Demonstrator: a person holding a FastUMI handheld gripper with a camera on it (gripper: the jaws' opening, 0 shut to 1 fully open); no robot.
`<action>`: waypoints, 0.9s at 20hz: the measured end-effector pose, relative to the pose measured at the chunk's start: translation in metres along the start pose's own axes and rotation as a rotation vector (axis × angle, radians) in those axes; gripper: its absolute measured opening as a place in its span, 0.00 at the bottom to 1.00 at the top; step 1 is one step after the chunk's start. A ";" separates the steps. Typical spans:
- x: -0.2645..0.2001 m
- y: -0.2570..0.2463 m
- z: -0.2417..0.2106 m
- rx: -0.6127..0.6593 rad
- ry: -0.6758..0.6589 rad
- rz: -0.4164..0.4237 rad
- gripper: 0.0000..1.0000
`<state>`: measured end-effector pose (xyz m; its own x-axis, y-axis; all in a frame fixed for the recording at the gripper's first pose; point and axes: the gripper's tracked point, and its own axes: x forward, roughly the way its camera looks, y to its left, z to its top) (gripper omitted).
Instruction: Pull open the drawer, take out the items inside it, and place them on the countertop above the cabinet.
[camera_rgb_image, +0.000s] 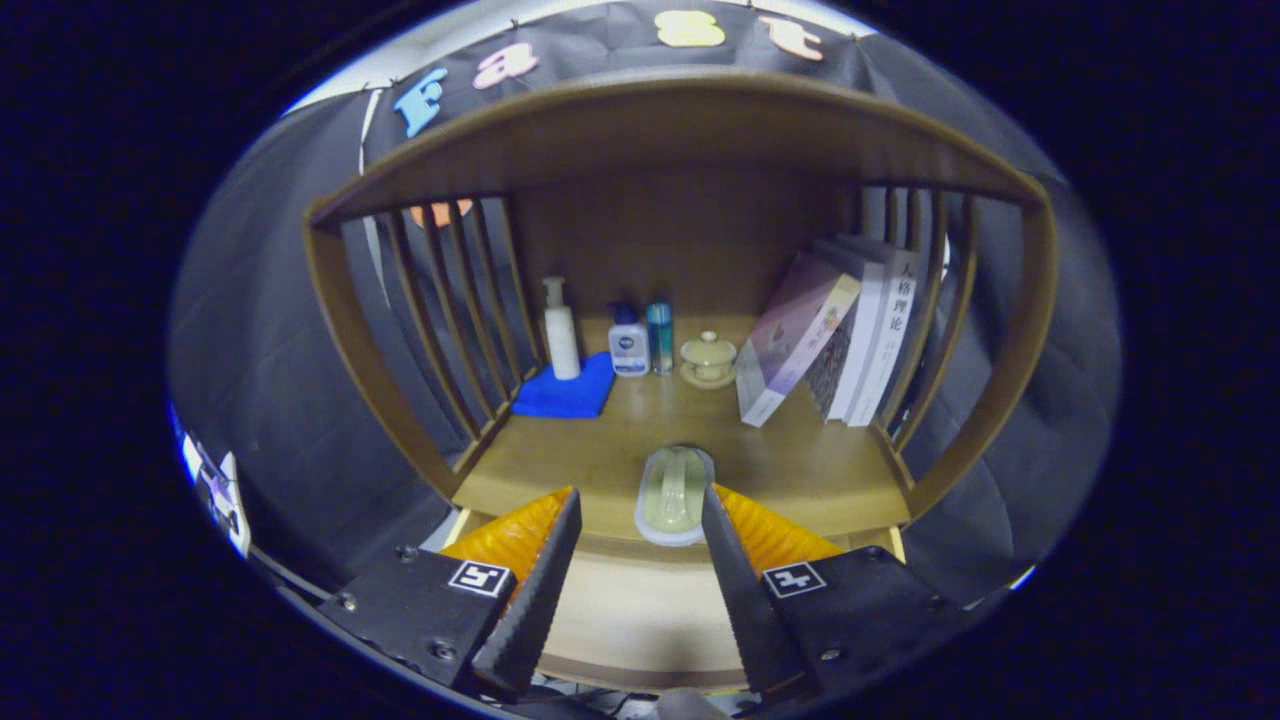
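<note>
Two gripper fingers (560, 560) stood spread apart over the front edge of the wooden countertop (780, 470), and nothing was pressed between them, so the gripper (640, 505) was released. Just ahead of the fingertips, and lying in the gap between them, a pale translucent soap dish (674, 495) with a greenish bar in it rested on the countertop close to its front edge, its long side pointing away from the gripper. Neither finger touched it as far as the view showed, though the right finger passed just beside its right rim.

Beyond the dish, the countertop ran back to a wooden rear panel under a curved top shelf (690, 120), with slatted wooden sides (450, 300) to the left and right. Along the back on the left, a white pump bottle (560, 330) stood upright on a folded blue cloth (566, 395). Just right of it stood a small white bottle with a blue cap (628, 345), and a slim teal bottle (659, 335) was touching or nearly touching it. Further right a cream lidded cup on a saucer (708, 358) sat by itself. On the right, several books (830, 335) leaned toward the right-hand slats, the nearest with a purplish cover.

Below the countertop's edge, between and under the fingers, a light wooden surface (640, 610) showed; whether it was the drawer's front or its inside could not be told.
</note>
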<state>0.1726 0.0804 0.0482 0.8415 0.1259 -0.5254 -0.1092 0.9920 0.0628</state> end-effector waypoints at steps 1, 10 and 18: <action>-0.013 0.000 -0.001 0.002 -0.046 0.010 0.84; -0.093 -0.016 -0.070 0.021 -0.355 0.046 0.99; -0.118 -0.030 -0.143 0.020 -0.552 0.003 1.00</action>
<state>0.0005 0.0354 -0.0127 0.9942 0.1073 -0.0029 -0.1067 0.9909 0.0825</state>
